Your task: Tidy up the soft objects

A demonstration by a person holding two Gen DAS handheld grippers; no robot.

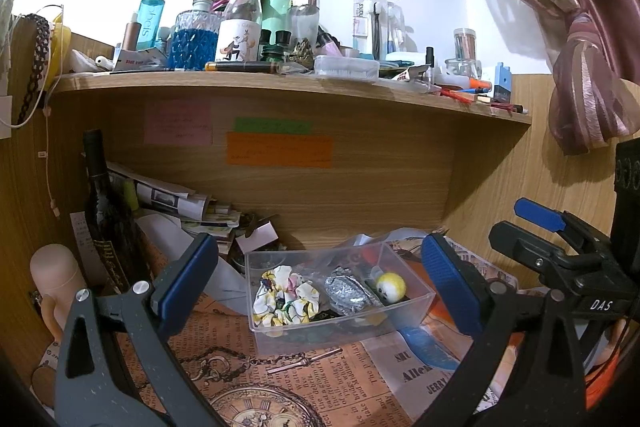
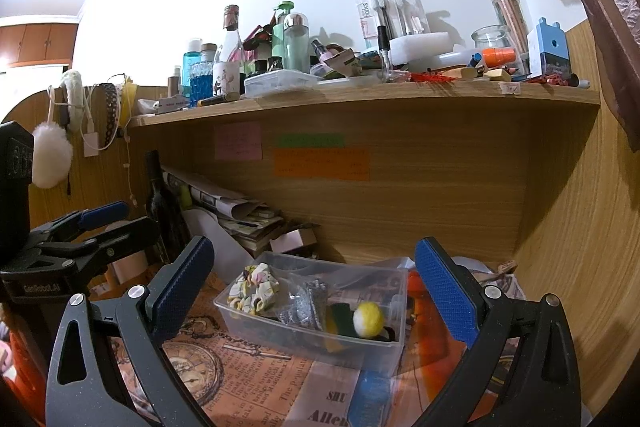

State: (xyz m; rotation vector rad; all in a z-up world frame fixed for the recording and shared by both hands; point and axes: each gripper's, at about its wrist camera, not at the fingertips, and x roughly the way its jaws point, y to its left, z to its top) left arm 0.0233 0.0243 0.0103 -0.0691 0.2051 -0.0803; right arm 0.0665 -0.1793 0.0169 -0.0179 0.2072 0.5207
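A clear plastic box (image 1: 420,301) stands on the desk and holds a floral scrunchie (image 1: 284,297), a silver sequin scrunchie (image 1: 348,293) and a yellow-white felt ball (image 1: 390,285). The box (image 2: 240,311), floral scrunchie (image 2: 254,287), silver scrunchie (image 2: 304,305) and felt ball (image 2: 368,319) show in the right wrist view too. My left gripper (image 1: 320,283) is open and empty, in front of the box. My right gripper (image 2: 316,291) is open and empty, also before the box. The right gripper (image 1: 560,239) shows at the right of the left wrist view, the left gripper (image 2: 80,235) at the left of the right wrist view.
A wooden shelf (image 1: 280,87) crowded with bottles overhangs the desk. A dark wine bottle (image 1: 104,211) and stacked papers (image 1: 180,203) stand at the back left. A vintage newspaper-print sheet (image 1: 240,379) covers the desk. A curtain (image 1: 580,27) hangs at right. A white pompom (image 2: 50,155) hangs at left.
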